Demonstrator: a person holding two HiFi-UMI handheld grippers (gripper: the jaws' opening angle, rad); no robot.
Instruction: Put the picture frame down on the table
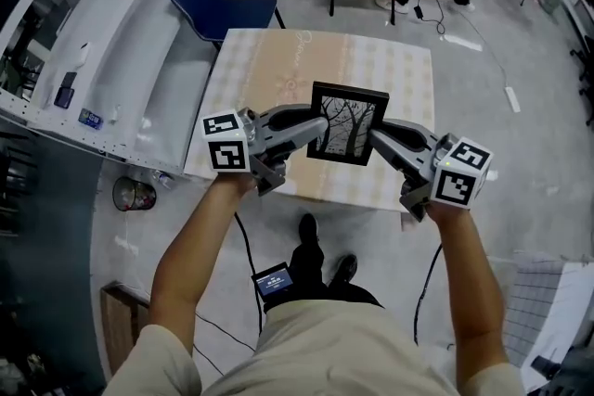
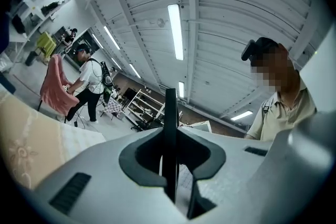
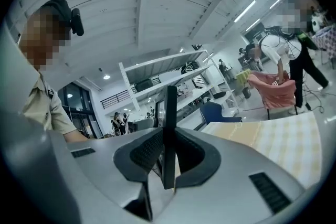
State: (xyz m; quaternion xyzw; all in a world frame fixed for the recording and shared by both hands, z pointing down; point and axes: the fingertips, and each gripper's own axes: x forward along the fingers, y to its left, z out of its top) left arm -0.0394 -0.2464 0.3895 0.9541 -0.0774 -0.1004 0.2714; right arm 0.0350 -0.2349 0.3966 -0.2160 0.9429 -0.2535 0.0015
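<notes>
step: lower picture frame (image 1: 348, 122) level onto the table (image 1: 278, 60); let go only once it rests flat
left gripper (image 1: 309, 133): clenched on frame's left edge
right gripper (image 1: 375, 138): clenched on frame's right edge
place: held over table's near half, seemingly clear of it
look: thin black border, bare-tree print

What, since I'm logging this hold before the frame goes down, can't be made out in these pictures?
- Head view: whether the picture frame touches the table; the steep downward angle hides any gap.
- Head view: the frame's back and any stand, hidden by its own front.
- Both gripper views: the frame's face; it shows only edge-on between the left tongs and the right tongs.
</notes>
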